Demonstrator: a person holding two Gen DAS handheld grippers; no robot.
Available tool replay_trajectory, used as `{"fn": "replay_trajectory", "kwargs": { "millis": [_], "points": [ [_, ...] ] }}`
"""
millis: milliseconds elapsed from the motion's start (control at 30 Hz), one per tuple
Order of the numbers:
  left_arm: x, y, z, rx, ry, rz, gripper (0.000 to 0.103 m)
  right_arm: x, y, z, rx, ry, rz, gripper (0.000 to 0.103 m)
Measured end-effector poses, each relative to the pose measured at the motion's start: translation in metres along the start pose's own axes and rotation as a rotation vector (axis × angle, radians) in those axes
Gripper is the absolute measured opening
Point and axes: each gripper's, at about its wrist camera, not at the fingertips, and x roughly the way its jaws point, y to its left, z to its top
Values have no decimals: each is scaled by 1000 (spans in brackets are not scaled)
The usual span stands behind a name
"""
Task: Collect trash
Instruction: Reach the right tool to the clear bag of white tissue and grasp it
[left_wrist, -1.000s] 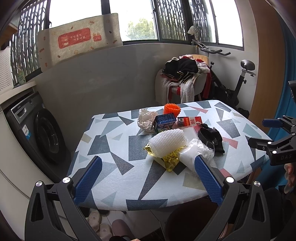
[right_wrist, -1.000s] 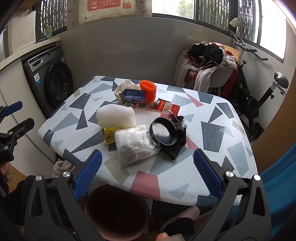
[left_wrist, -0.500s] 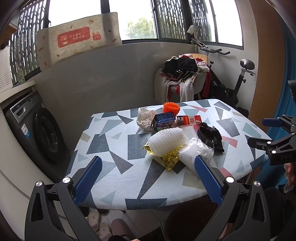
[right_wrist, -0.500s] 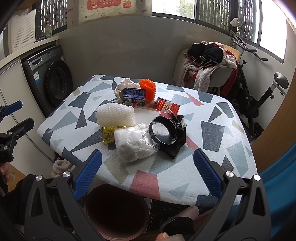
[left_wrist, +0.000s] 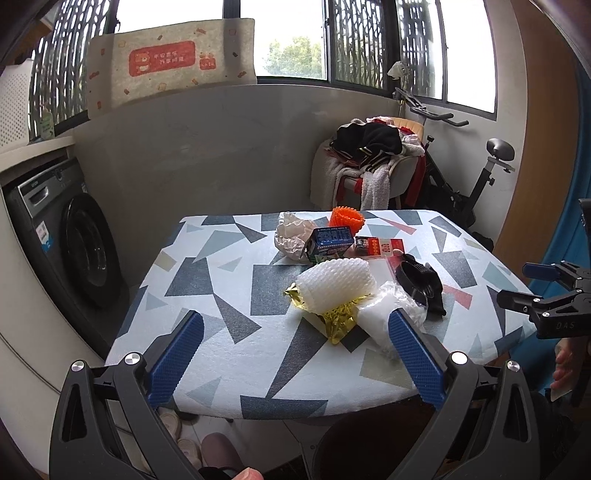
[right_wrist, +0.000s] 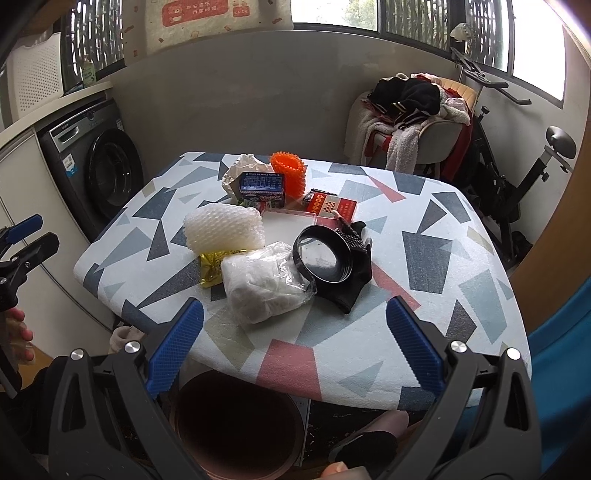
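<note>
- Left wrist view: left gripper (left_wrist: 295, 347) spread wide, empty, short of the table (left_wrist: 207, 354)
- trash pile mid-table: foam net (left_wrist: 338, 290), plastic bag (right_wrist: 266, 286), black lid (right_wrist: 322, 258)
- right gripper (right_wrist: 294, 343) spread, empty, above brown bin (right_wrist: 236, 424)

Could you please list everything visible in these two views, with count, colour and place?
foam net sleeve: 1, white, table centre-left
foil wrapper: 1, gold, under the sleeve
plastic bag: 1, clear-white, near edge
round lid: 1, black, on a black glove
carton: 1, blue, far side
spiky cup: 1, orange, behind carton
red packet: 1, mid-table
bin: 1, brown, below table
left hand-held gripper: open
right hand-held gripper: open
</note>
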Motion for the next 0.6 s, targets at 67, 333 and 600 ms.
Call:
{"fn": "replay_trajectory", "kwargs": {
  "millis": [67, 333, 600],
  "points": [
    [0, 5, -2, -32, -31, -32, 98, 5, -8, -1, 23, -3, 6, 98],
    [25, 9, -4, 21, 12, -5, 98, 38, -32, 0, 78, 38, 17, 98],
    [60, 24, -11, 11, 92, 30, 98, 100, -23, -6, 91, 125, 15, 98]
  ]
}}
